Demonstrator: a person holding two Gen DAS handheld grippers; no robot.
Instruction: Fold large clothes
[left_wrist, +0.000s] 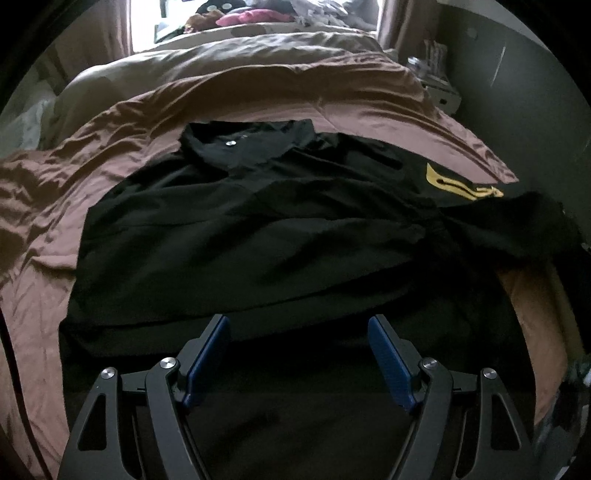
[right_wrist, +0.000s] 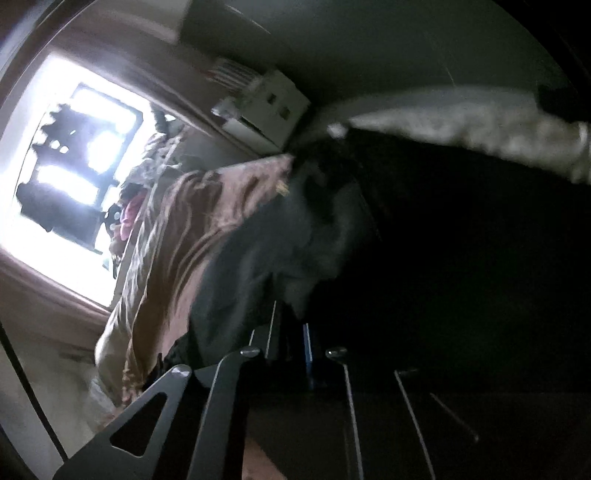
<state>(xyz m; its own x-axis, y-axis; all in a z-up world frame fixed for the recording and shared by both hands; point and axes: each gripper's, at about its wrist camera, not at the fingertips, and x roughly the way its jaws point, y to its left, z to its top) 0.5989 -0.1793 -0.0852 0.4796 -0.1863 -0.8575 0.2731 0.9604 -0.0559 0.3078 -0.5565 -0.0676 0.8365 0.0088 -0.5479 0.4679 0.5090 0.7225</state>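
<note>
Left gripper (left_wrist: 299, 354) jaws wide, nothing between them, hovering over the hem of the black shirt (left_wrist: 258, 236). Shirt lies spread on the brown bedsheet (left_wrist: 48, 221), collar at 12 o'clock, yellow logo (left_wrist: 458, 184) at 2 o'clock. Right gripper (right_wrist: 291, 332) jaws narrow, pinching shirt fabric; view dark, blurred.

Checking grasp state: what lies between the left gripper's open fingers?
Only black shirt fabric. In the left wrist view the left gripper hangs open over the shirt's near hem, nothing pinched between its blue pads.
</note>
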